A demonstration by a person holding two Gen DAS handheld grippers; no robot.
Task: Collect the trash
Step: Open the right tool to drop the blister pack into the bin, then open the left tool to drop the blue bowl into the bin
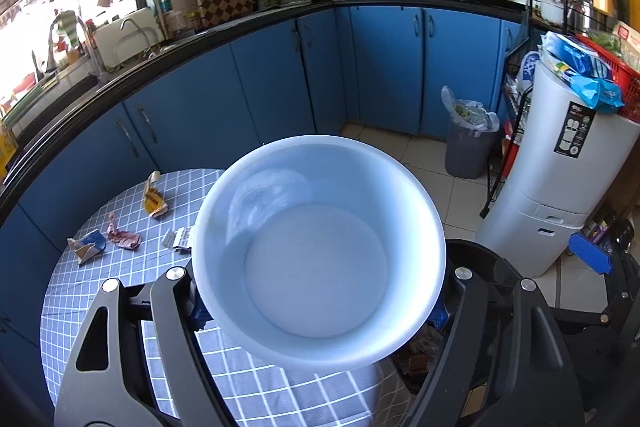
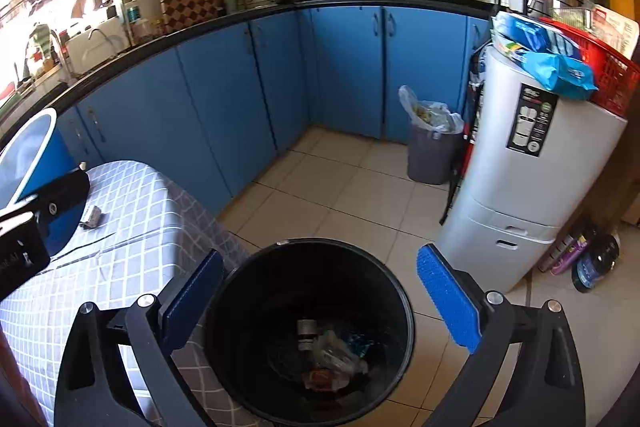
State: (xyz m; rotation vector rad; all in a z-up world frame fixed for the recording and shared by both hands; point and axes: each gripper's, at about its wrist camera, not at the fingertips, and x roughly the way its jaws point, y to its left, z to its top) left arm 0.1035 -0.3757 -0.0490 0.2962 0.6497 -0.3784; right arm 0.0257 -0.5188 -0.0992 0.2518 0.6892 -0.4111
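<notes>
My left gripper [image 1: 320, 303] is shut on a blue bowl-shaped bin with a white, empty inside [image 1: 320, 247], held above the table's right edge; it also shows in the right wrist view [image 2: 36, 155]. Several crumpled wrappers lie on the checked tablecloth: a yellow one [image 1: 154, 197], a pink one [image 1: 124, 237], a blue and tan one [image 1: 88, 247] and a white printed one [image 1: 180, 239], also seen in the right wrist view [image 2: 93, 218]. My right gripper [image 2: 320, 299] is open and empty above a black trash bin [image 2: 310, 331] that holds several pieces of trash.
The round table [image 1: 100, 291] stands left of the black bin. Blue cabinets [image 1: 384, 67] line the back. A grey lined trash can [image 2: 434, 151] and a white tall appliance [image 2: 528, 171] stand on the tiled floor at the right.
</notes>
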